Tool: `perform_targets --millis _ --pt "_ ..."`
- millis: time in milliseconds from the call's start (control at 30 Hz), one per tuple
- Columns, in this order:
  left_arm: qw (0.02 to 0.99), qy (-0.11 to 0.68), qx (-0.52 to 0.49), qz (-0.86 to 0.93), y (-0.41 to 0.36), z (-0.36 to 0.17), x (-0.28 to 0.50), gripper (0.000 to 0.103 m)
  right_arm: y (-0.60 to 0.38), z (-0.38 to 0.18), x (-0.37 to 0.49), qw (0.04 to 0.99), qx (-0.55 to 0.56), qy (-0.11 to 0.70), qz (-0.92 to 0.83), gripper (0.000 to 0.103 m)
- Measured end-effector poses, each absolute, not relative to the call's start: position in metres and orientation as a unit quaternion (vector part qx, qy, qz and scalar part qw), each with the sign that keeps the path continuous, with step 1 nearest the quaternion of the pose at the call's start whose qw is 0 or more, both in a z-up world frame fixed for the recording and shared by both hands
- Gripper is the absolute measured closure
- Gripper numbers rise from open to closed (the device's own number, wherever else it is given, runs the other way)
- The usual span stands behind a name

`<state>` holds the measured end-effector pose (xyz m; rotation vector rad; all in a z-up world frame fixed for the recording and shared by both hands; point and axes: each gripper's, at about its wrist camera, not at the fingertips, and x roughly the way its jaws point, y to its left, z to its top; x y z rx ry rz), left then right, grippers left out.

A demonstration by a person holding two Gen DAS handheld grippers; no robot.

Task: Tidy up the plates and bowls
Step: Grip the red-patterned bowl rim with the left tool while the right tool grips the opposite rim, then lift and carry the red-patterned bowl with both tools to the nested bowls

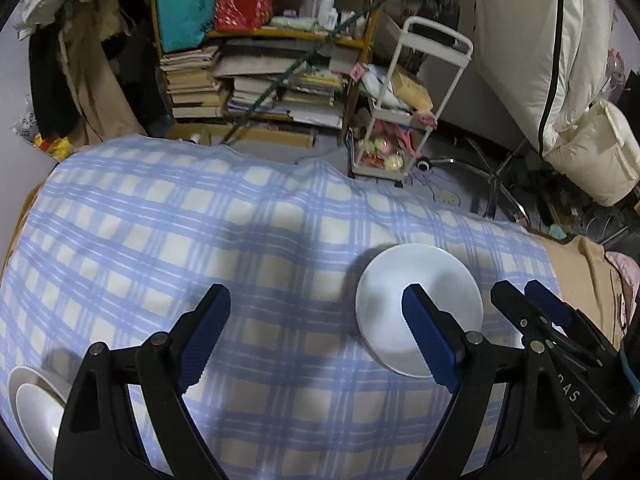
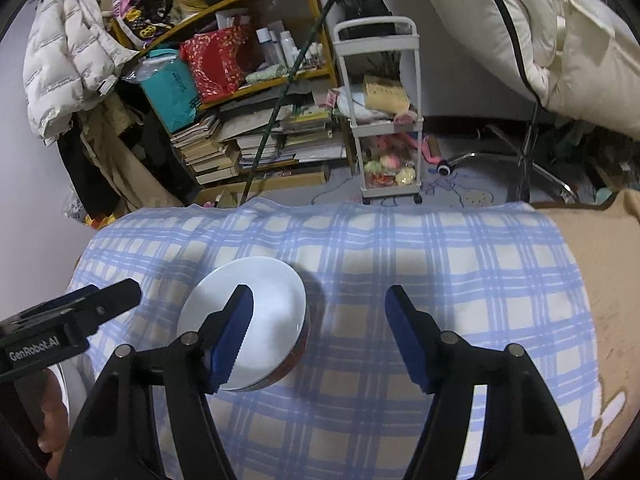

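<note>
Cluttered shelves of books, a white trolley and hanging bedding crowd the far side of the room, and in front of them a blue checked cloth (image 1: 248, 240) covers the surface where the dishes lie.

At the far left edge of the left wrist view sit two nested white dishes (image 1: 34, 404), partly hidden behind the left claw (image 1: 316, 336), which hangs above bare cloth with its jaws wide and nothing between them. To its right lies a round white plate (image 2: 244, 320), set on something with a reddish-brown rim. The right claw (image 2: 320, 336) hovers over that plate's right part, jaws fairly wide and empty, one finger crossing in front of the plate.

Judging by this, the step in hand is the approach to the plate. Next the right claw would need to drop lower, straddle the plate's rim and close on it.
</note>
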<state>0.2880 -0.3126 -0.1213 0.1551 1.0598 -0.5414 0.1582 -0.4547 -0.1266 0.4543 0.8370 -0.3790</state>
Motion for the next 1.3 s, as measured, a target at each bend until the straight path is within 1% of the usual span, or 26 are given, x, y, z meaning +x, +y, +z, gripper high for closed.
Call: perform_targets --millis 300,367,433,467,533,567,633,700,767,800,833,867,900,933,1067,1200,1300 --pt "0.799 0.536 0.106 -0.252 -0.338 -0.153 0.291 0.017 -0.462 -0.151 0.165 0.857 0.246 0.422 -0.164 0.032" --pt "0.799 0.537 0.110 -0.249 -0.340 -0.158 0.289 0.018 -0.464 -0.157 0.167 0.852 0.250 0.430 -0.161 0.041" --pt "0.800 0.536 0.116 -0.244 -0.342 -0.162 0.287 0.028 -0.465 -0.163 0.169 0.846 0.258 0.439 -0.159 0.045" --pt "0.798 0.538 0.119 -0.243 -0.343 -0.164 0.287 0.030 -0.466 -0.165 0.169 0.843 0.261 0.443 -0.159 0.049" --pt "0.793 0.544 0.123 -0.246 -0.343 -0.170 0.286 0.045 -0.467 -0.171 0.168 0.837 0.271 0.448 -0.160 0.053" --pt "0.788 0.550 0.119 -0.251 -0.343 -0.174 0.287 0.047 -0.468 -0.174 0.168 0.832 0.274 0.454 -0.165 0.055" --pt "0.776 0.567 0.101 -0.257 -0.343 -0.181 0.287 0.058 -0.470 -0.178 0.168 0.824 0.283 0.462 -0.165 0.057" --pt "0.769 0.570 0.091 -0.273 -0.345 -0.184 0.285 0.063 -0.471 -0.180 0.169 0.820 0.294 0.464 -0.161 0.060" --pt "0.769 0.566 0.100 -0.280 -0.350 -0.185 0.281 0.068 -0.471 -0.186 0.171 0.814 0.301 0.472 -0.157 0.069" --pt "0.767 0.568 0.104 -0.281 -0.352 -0.186 0.281 0.073 -0.471 -0.190 0.171 0.811 0.304 0.476 -0.153 0.071" --pt "0.760 0.574 0.105 -0.287 -0.354 -0.187 0.280 0.082 -0.469 -0.195 0.173 0.806 0.311 0.483 -0.144 0.076" --pt "0.750 0.583 0.100 -0.296 -0.356 -0.188 0.280 0.087 -0.468 -0.198 0.174 0.803 0.317 0.486 -0.135 0.083" --pt "0.739 0.596 0.100 -0.298 -0.358 -0.189 0.279 0.091 -0.466 -0.200 0.174 0.802 0.330 0.483 -0.123 0.087" --pt "0.738 0.599 0.106 -0.292 -0.359 -0.188 0.280 0.090 -0.466 -0.199 0.174 0.803 0.335 0.478 -0.118 0.092" --pt "0.738 0.603 0.112 -0.282 -0.357 -0.181 0.279 0.091 -0.457 -0.190 0.174 0.814 0.318 0.470 -0.124 0.092" --pt "0.750 0.588 0.124 -0.277 -0.346 -0.169 0.272 0.091 -0.451 -0.183 0.172 0.814 0.326 0.467 -0.111 0.092" --pt "0.755 0.583 0.120 -0.274 -0.334 -0.157 0.270 0.091 -0.444 -0.172 0.175 0.824 0.312 0.462 -0.103 0.092"
